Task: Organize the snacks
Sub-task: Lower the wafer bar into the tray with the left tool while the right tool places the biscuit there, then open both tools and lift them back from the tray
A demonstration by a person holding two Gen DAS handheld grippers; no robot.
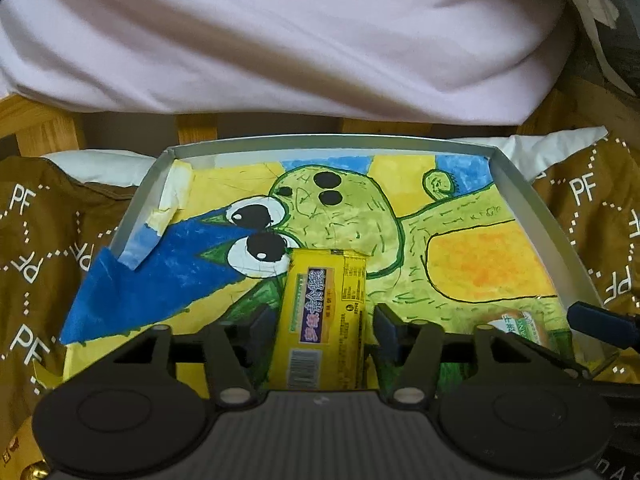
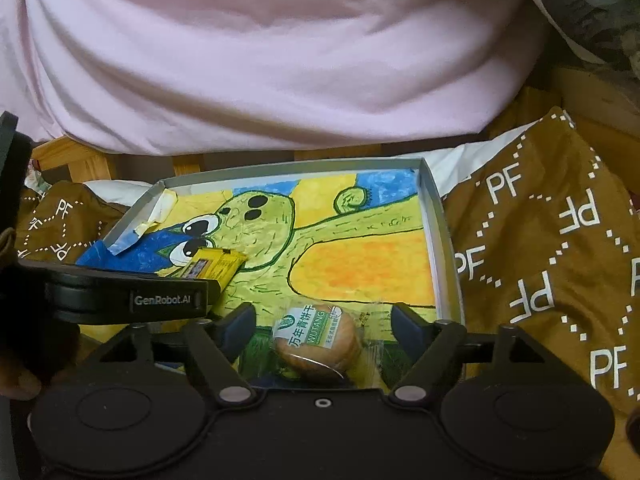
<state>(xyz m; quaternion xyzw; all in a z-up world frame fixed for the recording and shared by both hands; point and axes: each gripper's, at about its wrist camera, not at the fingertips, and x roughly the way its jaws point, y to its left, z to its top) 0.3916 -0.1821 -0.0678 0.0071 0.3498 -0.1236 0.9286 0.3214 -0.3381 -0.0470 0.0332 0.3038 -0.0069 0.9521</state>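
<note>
A yellow snack bar packet lies on the painted paper lining a shallow grey tray. My left gripper straddles the packet lengthwise, its fingers close to the packet's sides with slim gaps, open. A round wrapped biscuit with a white-and-green label rests at the tray's near right corner. My right gripper is open around it, with clear space on both sides. The biscuit and a right finger show at the lower right of the left wrist view. The yellow packet shows behind the left gripper's body.
Brown fabric printed with "PF" surrounds the tray on both sides. A pink-white sheet hangs over a wooden frame behind the tray. The paper's torn corner curls up at the tray's left wall. The tray's orange area is bare.
</note>
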